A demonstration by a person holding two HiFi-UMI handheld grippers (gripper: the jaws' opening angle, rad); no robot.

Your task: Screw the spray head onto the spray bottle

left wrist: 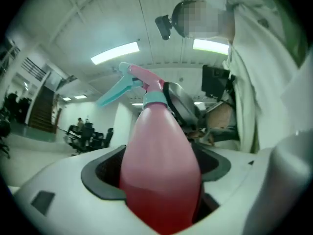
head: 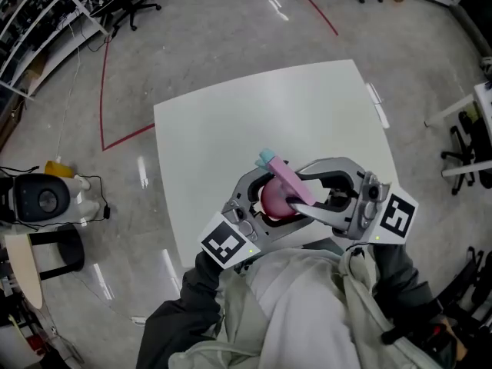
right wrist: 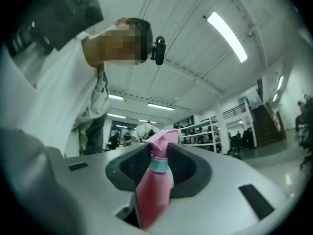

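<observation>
**Spray bottle held between two hand-held grippers above a white table**

- Floor (head: 231, 52): grey and glossy, marked with a red line (head: 104, 91).
- Table (head: 323, 106): white. Both grippers are held above its near edge.
- Person: a pale jacket (head: 300, 306) with dark sleeves is seen at the bottom of the head view.
- Left gripper (head: 269, 194): clamped on the body of the spray bottle (head: 273, 200), which is raised off the table and fills the gap between the jaws. A marker cube (head: 227, 243) is carried at the rear.
- Right gripper (head: 301, 187): faced towards the left one, its jaws set apart around the spray head (head: 286, 177). No firm pinch is shown.
- Spray bottle: pink, tilted, close to the person's chest.
- Spray head: pink, seated on the bottle's neck.
- Trigger (left wrist: 115, 92): teal.
- Collar (right wrist: 159, 165): teal, ringed about the neck between the right jaws.
</observation>
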